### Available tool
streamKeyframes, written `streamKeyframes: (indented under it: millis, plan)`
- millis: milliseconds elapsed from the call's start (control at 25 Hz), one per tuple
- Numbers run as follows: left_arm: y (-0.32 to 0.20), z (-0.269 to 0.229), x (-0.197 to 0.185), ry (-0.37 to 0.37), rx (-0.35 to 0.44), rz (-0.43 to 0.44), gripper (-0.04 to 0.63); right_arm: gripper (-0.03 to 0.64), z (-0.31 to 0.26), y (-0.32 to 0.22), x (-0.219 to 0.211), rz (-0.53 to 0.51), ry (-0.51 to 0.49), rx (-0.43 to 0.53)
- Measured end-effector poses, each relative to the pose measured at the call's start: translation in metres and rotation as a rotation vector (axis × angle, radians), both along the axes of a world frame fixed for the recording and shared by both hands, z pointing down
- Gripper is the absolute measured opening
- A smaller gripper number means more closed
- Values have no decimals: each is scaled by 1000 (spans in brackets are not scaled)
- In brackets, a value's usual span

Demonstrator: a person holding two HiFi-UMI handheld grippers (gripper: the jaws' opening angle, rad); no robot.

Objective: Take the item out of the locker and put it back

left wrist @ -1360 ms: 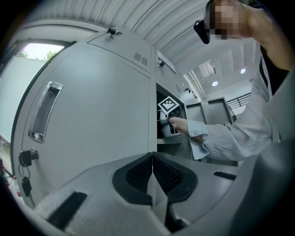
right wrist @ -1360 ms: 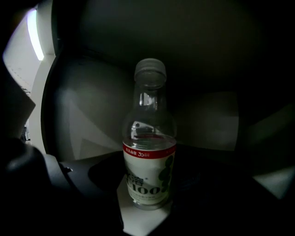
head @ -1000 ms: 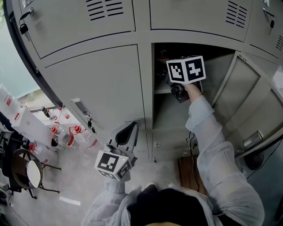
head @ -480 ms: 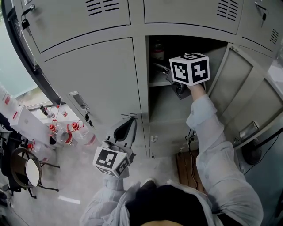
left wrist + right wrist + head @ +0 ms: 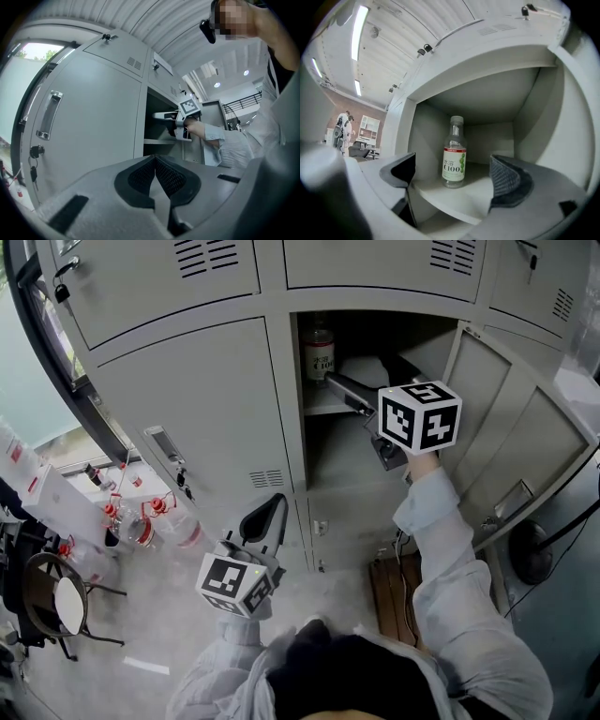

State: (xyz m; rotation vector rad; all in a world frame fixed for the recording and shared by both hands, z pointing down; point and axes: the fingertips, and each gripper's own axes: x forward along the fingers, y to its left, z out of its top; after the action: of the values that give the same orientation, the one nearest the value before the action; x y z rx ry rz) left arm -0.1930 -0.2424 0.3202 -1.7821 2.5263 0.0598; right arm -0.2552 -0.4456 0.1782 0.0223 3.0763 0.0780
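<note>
item: clear plastic drink bottle [image 5: 453,152], white cap, red-and-white label with green dots and the print "C100".
item position: upright on the shelf [image 5: 464,199] of the open locker compartment [image 5: 534,117], set towards the back left wall, free on every side.
right gripper [image 5: 453,178]: held level and aimed into the compartment, tips near the front edge of the shelf.
right fingers: wide apart, having just been opening; nothing gripped. The drink bottle shows in the gap between them but stands farther in, clear of both pads.
left gripper [image 5: 154,163]: held low in front of the lockers, pointing level at the closed door [image 5: 197,399] left of the compartment.
left fingers: pressed together, nothing between them.
doors: the open door [image 5: 511,418] of the compartment is swung out to the right; the closed door carries a handle, with keys [image 5: 33,161] hanging below it.
person: pale sleeve [image 5: 441,549] of the right arm reaches up towards the compartment.
floor [image 5: 169,634]: several red-capped bottles [image 5: 141,526] stand at the left, near the foot of the lockers.
</note>
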Motion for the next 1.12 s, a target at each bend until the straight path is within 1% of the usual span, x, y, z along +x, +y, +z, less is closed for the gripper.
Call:
streamKeyframes:
  millis: [240,480,600,720,800,880,960,1120]
  plan:
    - [-1,4,15,13,-6,8,8,495,13,15,37,-7,-38,-32]
    - [1,19,29,37,-13,12,8,483,43,36,84,-16,-53,-46]
    - [2,31,40,56,-19,18,8,460,62,43,109,-17,-42,-76]
    - [2,43,52,75,-24,27,8,459,80,51,131,-23,-9,-81]
    - [0,48,60,81,-27,37,8,436,90,55,147,-10,10,-68]
    - [-1,52,67,87,-28,46,8,398,101,59,164,6,28,-73]
    - [-2,56,73,96,-27,52,8,363,113,62,180,20,39,-104]
    - [-3,64,81,112,-32,61,8,246,147,66,212,64,62,-188]
